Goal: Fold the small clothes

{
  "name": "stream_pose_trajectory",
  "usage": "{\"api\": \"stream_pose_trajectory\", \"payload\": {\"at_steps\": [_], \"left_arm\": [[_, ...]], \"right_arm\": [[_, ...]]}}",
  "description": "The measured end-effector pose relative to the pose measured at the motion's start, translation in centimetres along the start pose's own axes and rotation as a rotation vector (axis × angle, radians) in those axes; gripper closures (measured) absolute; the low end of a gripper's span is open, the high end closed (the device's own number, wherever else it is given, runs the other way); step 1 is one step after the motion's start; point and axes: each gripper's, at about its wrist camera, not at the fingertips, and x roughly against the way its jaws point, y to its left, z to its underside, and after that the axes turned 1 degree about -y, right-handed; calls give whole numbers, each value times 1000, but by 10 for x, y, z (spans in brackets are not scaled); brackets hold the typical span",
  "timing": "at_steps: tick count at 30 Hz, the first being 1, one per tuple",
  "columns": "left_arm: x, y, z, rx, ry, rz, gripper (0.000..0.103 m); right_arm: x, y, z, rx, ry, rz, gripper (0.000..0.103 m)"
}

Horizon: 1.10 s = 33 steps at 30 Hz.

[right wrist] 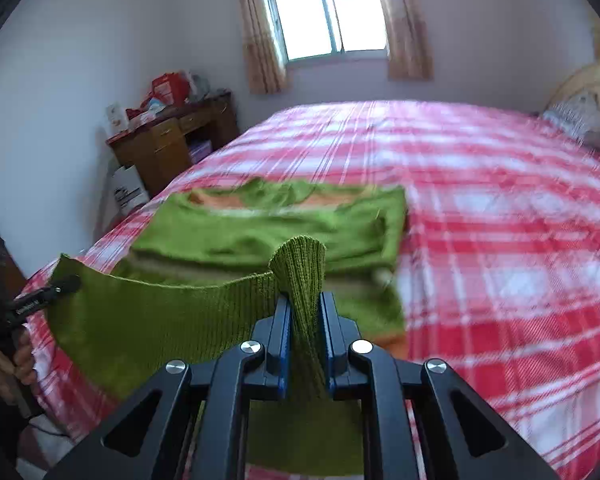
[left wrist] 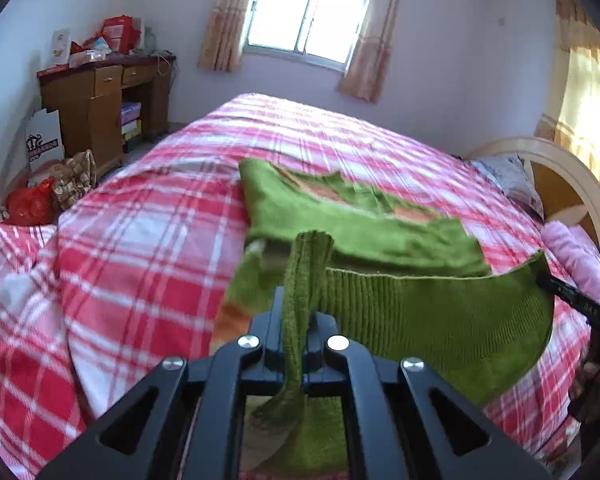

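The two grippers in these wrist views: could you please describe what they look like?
Both are black linkage frames with round silver bolt heads at the joints and triangular cut-outs in the outer arms. The right gripper has blue pads lining its fingers; the left gripper looks all black. Seen side-on, the left one's finger bears small white lettering, too blurred to read.

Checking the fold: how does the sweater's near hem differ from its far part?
The hem is lifted, pinched by the left gripper and right gripper; the far part lies on the bed. The hem is ribbed, the far part smoother. Both are green.
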Motion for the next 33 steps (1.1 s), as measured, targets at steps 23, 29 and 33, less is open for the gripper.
{"api": "stream_pose_trajectory", "payload": {"at_steps": [23,29,33], "left_arm": [[-107,6,-85,99,13,-71,98],[-139,5,-110,109,17,-86,98],[-162,3,-124,102,13,-103,98]], "right_arm": [[-98,-15,-87,37,-42,158,90],[-138,-26,-107,48,-18,192,90],[-165,-29,-125,69,-14,216,90]]}}
